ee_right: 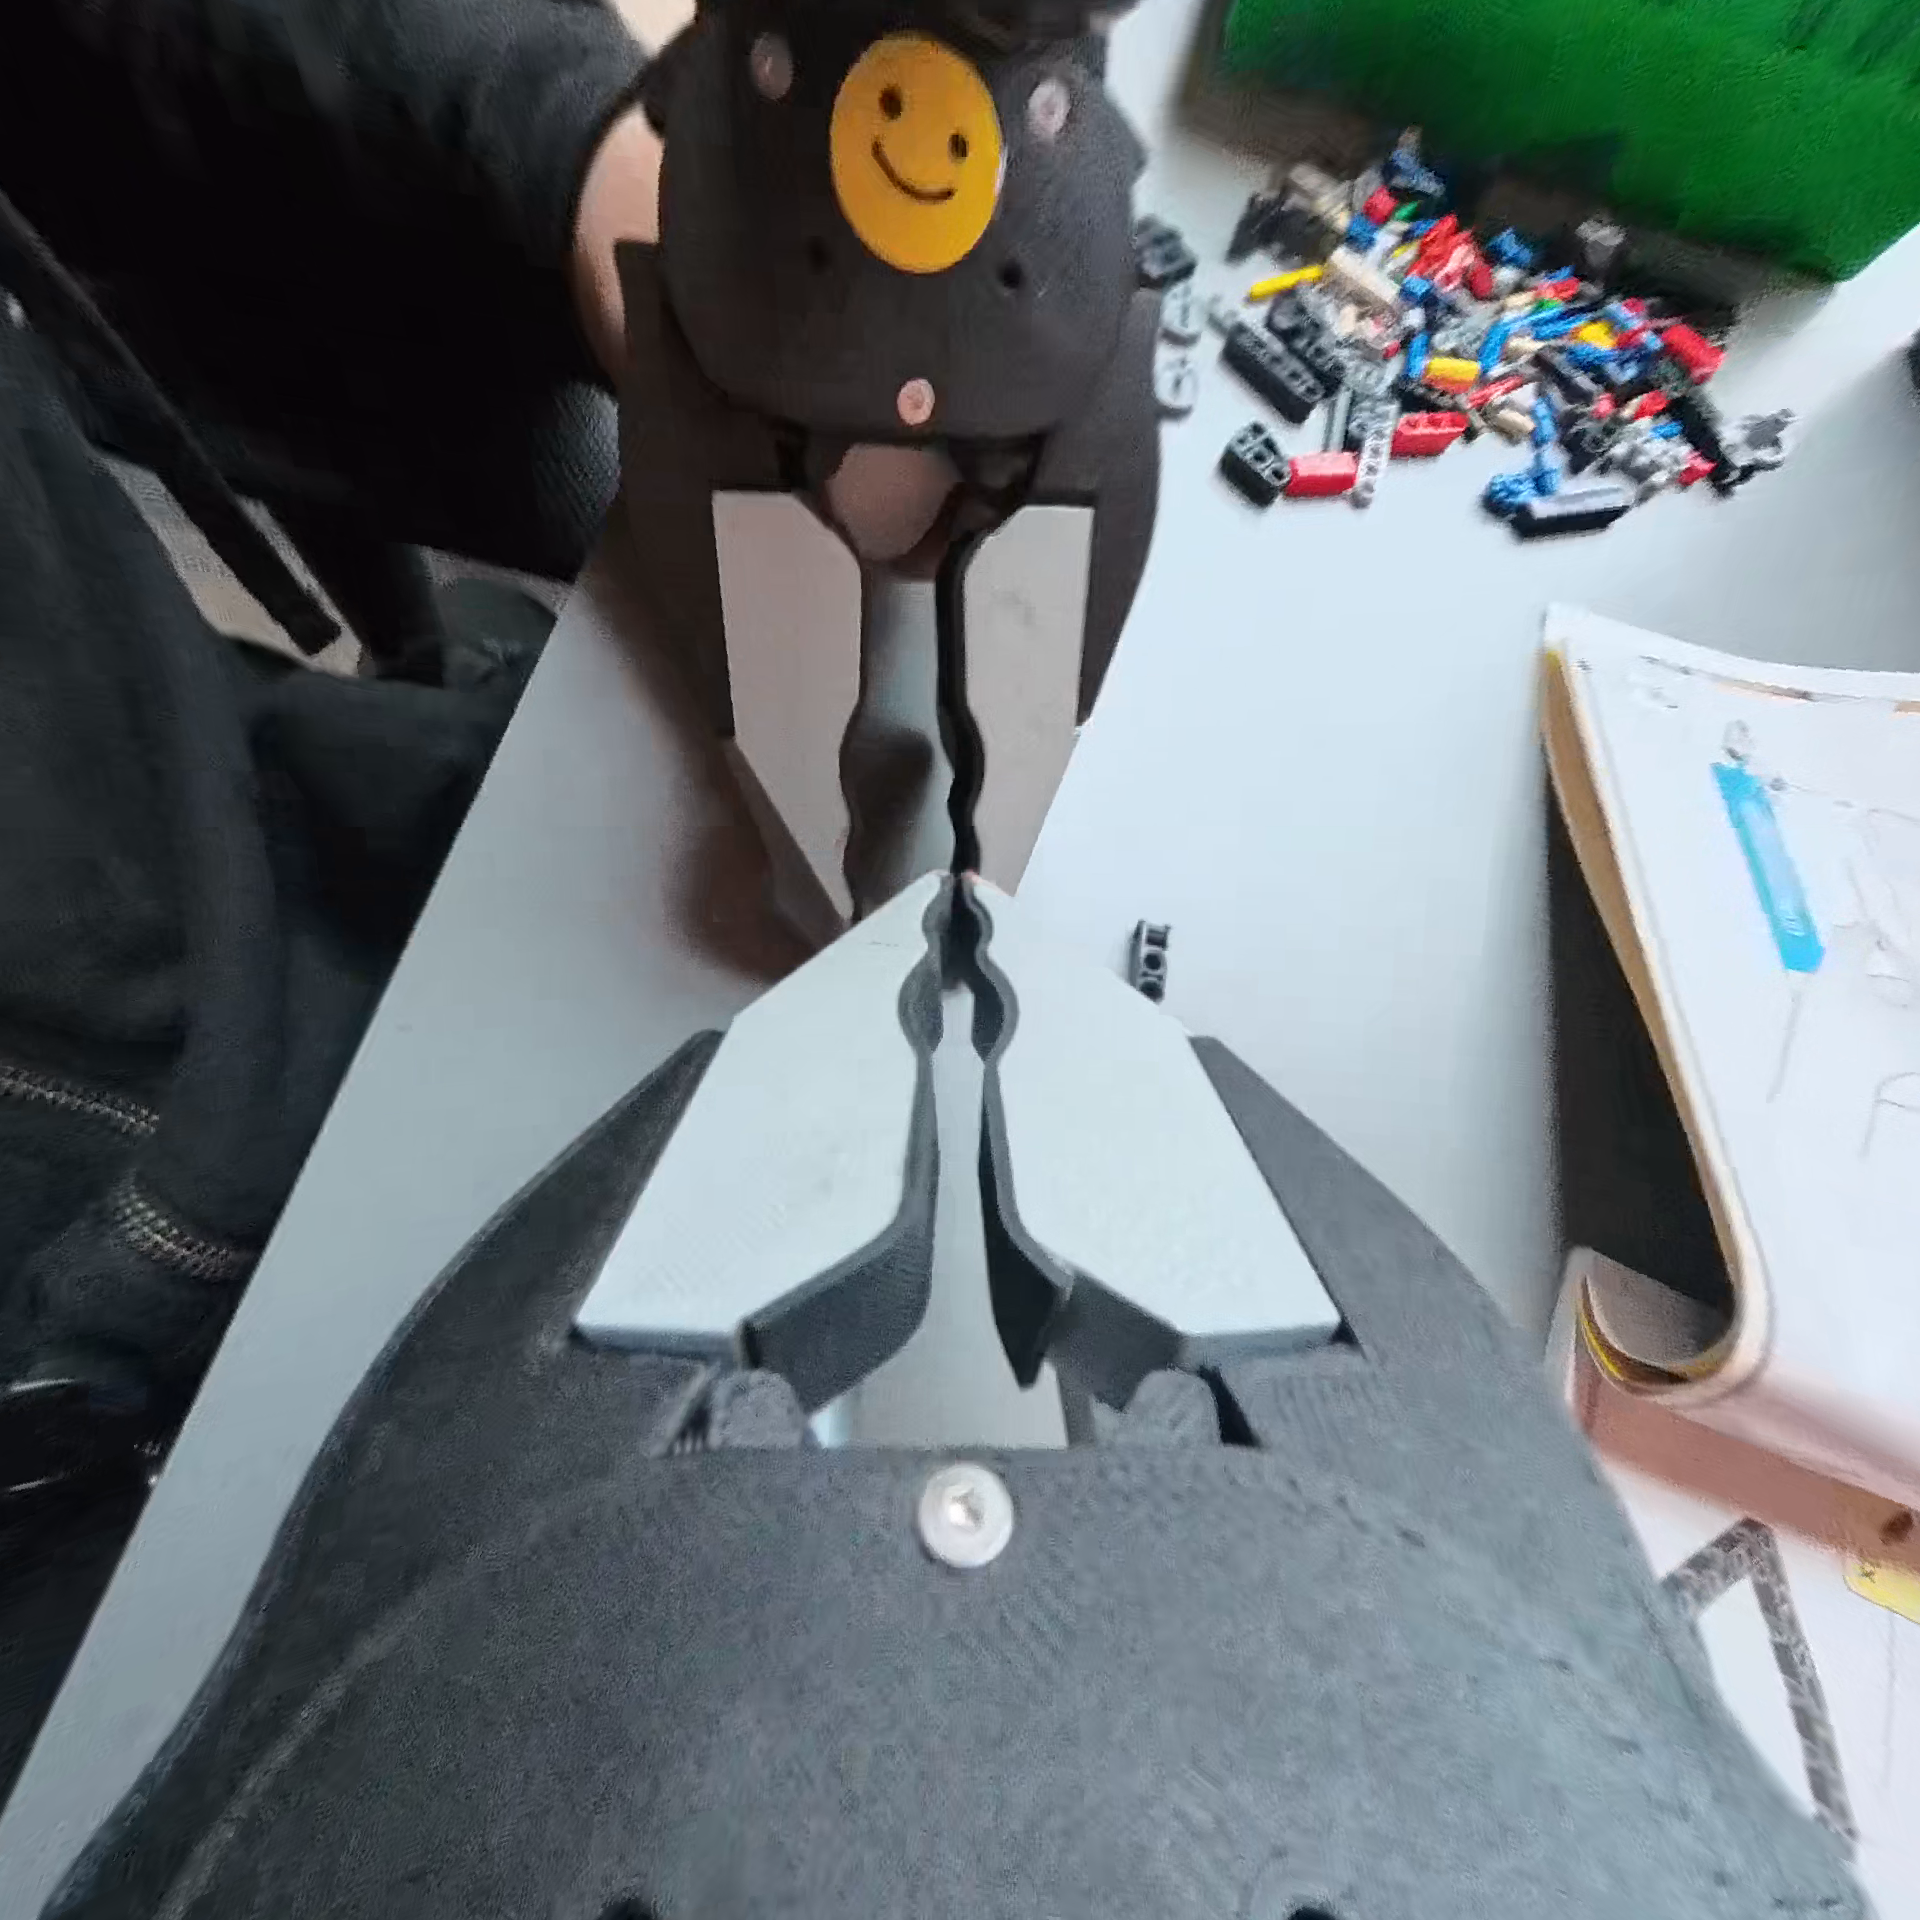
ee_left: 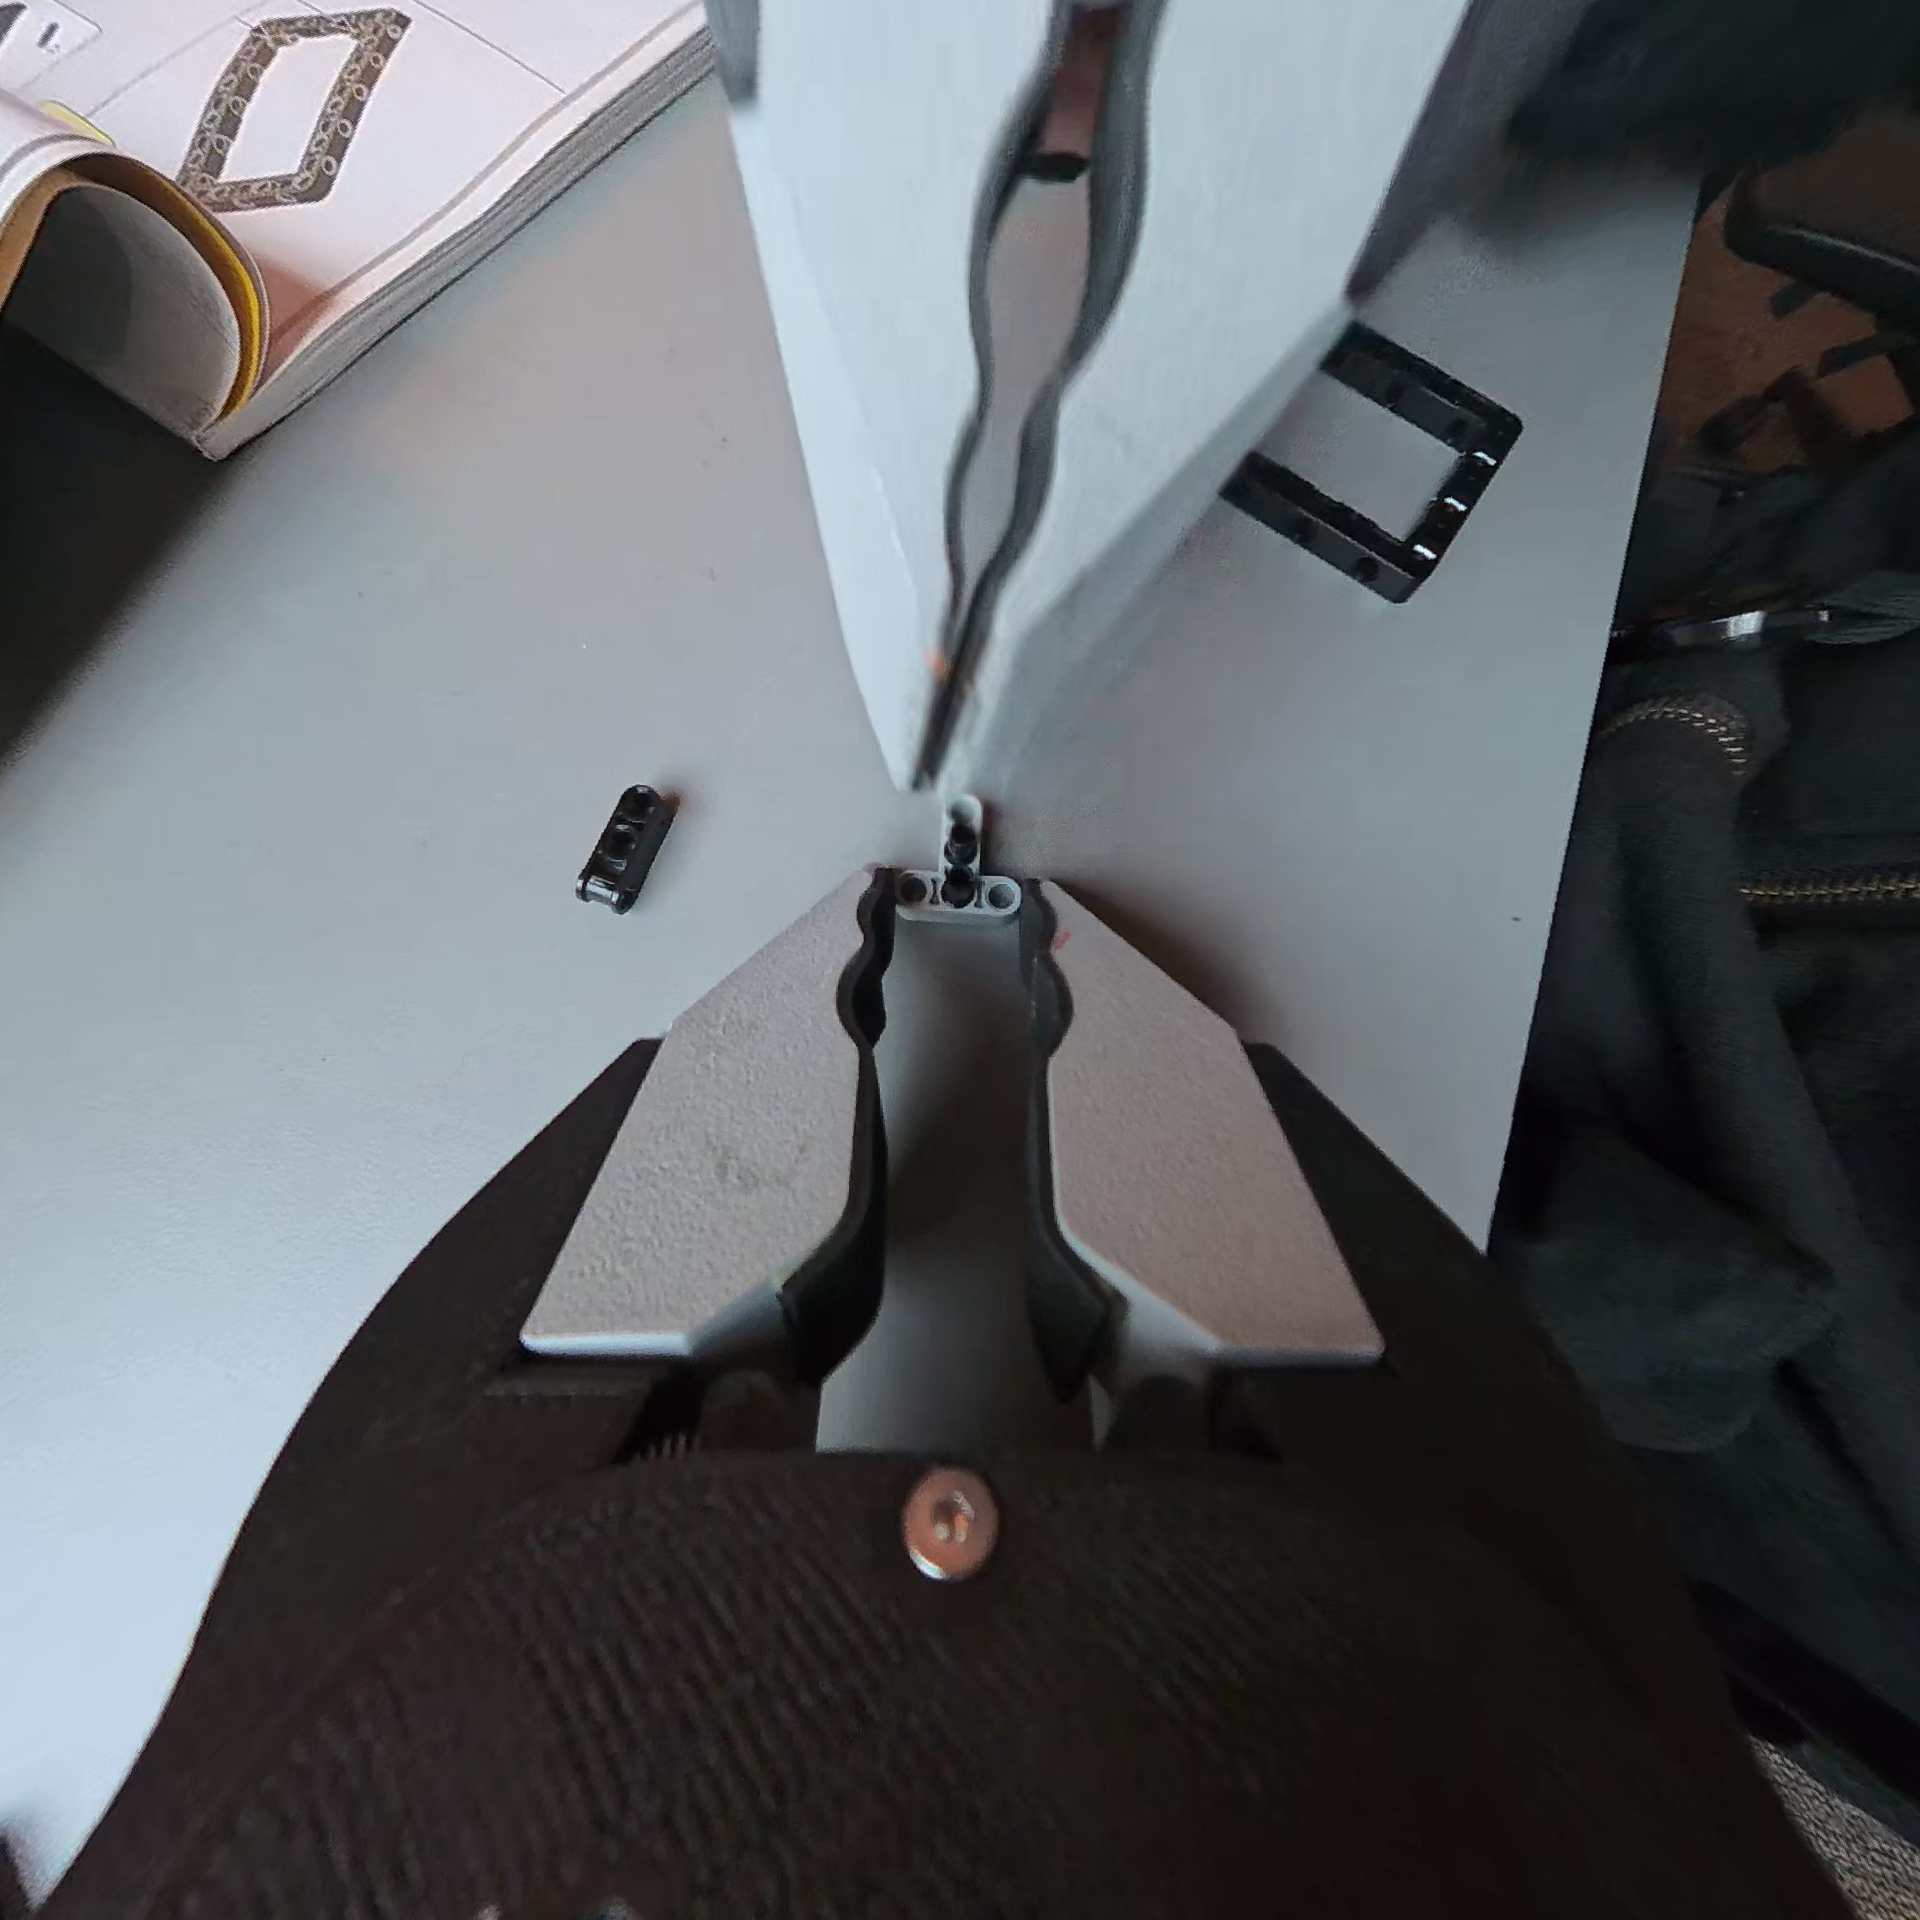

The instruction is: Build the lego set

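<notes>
My left gripper is shut on the crossbar of a light grey T-shaped piece with black pins in its holes, held just above the grey table. My right gripper is shut. In the left wrist view it comes in from the far side, and its tips meet the end of the T piece's stem. I cannot tell whether it pinches the stem. The T piece is hidden in the right wrist view. A small black piece lies on the table left of the grippers and also shows in the right wrist view.
A black rectangular frame lies near the table's edge. An open instruction booklet lies at the far left. A pile of coloured loose pieces lies before a green box. A person's dark clothing is beside the table edge.
</notes>
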